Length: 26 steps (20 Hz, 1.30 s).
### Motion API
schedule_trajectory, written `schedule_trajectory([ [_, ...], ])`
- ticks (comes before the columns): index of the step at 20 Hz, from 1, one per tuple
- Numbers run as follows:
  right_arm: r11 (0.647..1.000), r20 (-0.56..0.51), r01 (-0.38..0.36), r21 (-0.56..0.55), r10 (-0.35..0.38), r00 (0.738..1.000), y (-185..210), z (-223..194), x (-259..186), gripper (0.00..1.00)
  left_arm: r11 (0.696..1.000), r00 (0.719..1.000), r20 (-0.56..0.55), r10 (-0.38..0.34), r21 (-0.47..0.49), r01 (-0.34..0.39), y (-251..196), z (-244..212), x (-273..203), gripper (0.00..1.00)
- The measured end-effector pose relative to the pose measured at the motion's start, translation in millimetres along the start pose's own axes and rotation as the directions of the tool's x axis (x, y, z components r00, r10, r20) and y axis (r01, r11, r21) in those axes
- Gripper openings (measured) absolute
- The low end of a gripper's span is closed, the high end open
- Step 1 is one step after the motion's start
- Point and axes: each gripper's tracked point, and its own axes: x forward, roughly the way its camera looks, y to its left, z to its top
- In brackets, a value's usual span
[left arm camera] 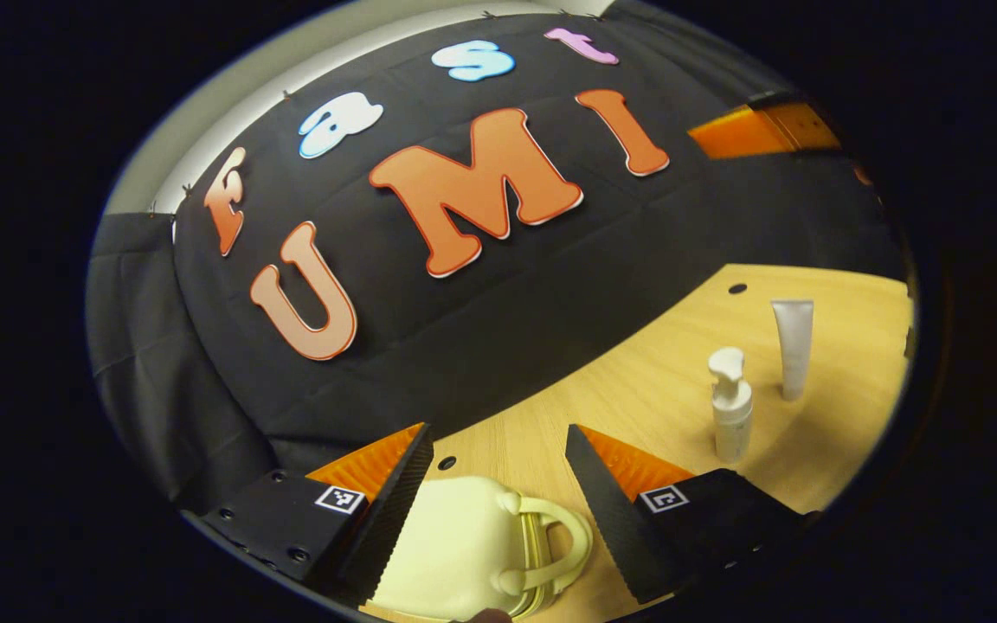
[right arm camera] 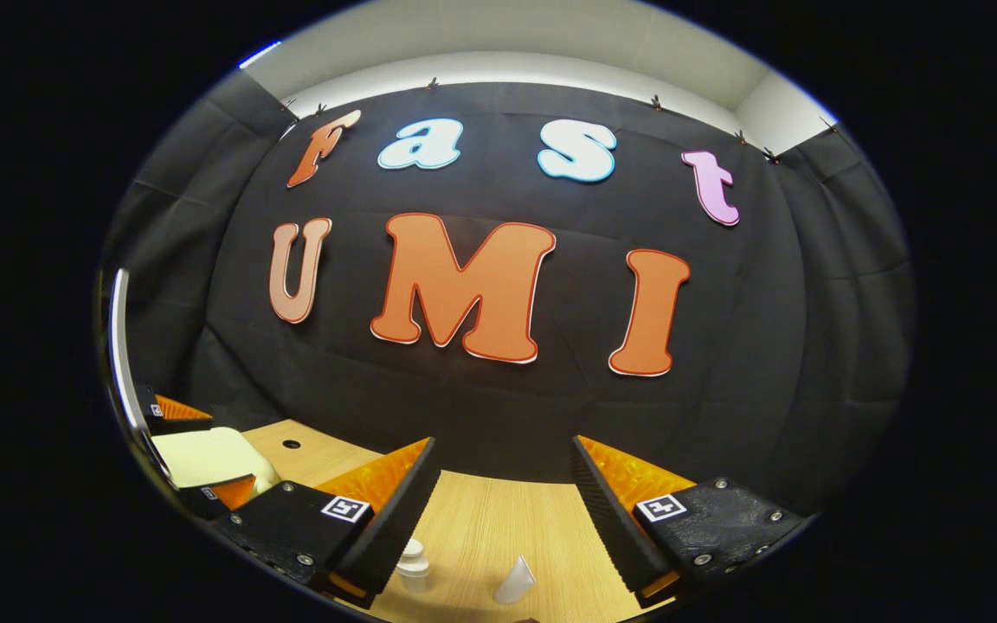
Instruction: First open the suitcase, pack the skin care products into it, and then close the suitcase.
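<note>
While the cream suitcase [left arm camera: 464, 545] lies closed between the wide-spread left hand-held gripper [left arm camera: 498, 510], pump bottle [left arm camera: 730, 407] and tube [left arm camera: 794, 346] await packing at 2 o'clock on the counter [left arm camera: 637, 389]; right hand-held gripper [right arm camera: 503, 519] wide, empty.

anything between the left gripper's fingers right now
Yes: in the left gripper view, the small cream suitcase with its looped handle lies between the open left gripper fingers, untouched.
</note>
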Motion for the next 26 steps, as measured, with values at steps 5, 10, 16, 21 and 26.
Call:
schedule_trajectory([
  [5, 1.000, -0.013, 0.017, -0.010, -0.017, 1.000, -5, -3, 0, 0.96, 0.995, 0.993, -0.114, -0.035, 0.094, 0.046, -5, -36, -6, 0.99],
  [10, 0.999, -0.029, 0.035, -0.016, -0.035, 0.999, -10, -9, -2, 0.96, 0.962, 0.972, -0.217, -0.089, 0.233, 0.140, -16, -75, -9, 0.98],
  [16, 0.999, -0.038, 0.045, -0.030, -0.047, 0.998, -11, -15, -5, 0.96, 0.919, 0.950, -0.307, -0.055, 0.357, 0.169, -7, -109, -18, 0.91],
  [21, 0.998, -0.048, 0.052, -0.028, -0.053, 0.997, -11, -19, -8, 0.96, 0.852, 0.961, -0.276, -0.003, 0.502, 0.147, 7, -107, -12, 0.87],
  [26, 0.998, -0.057, 0.060, -0.033, -0.062, 0.996, -12, -23, -11, 0.96, 0.792, 0.968, -0.251, -0.005, 0.590, 0.157, 10, -108, -6, 0.56],
])
